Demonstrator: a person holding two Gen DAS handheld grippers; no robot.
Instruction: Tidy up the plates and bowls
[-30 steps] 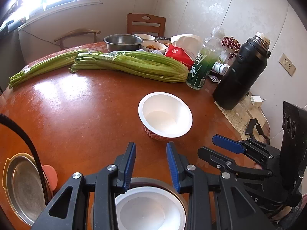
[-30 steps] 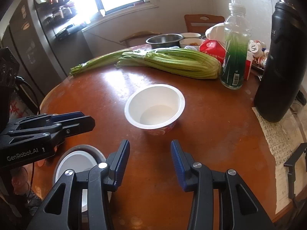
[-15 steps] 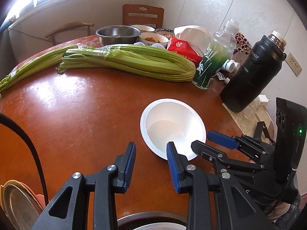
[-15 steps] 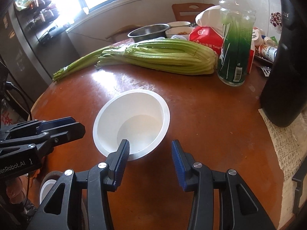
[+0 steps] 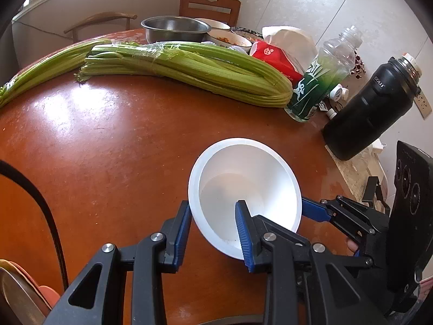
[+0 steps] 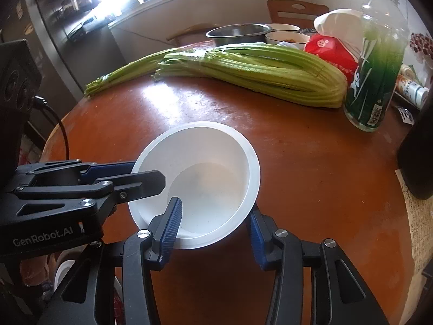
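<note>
Glossy round wooden table (image 5: 113, 146), smooth white bowl (image 5: 245, 187), both jaws parted astride its rim.

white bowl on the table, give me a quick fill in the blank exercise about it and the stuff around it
1. The white bowl stands on a round ____ table.
2. The inside of the bowl holds ____.
3. The long green stalks behind the bowl are ____.
4. One finger of the left hand-held gripper is inside the bowl, the other ____ its rim.

Missing words: brown; nothing; celery; outside
</note>
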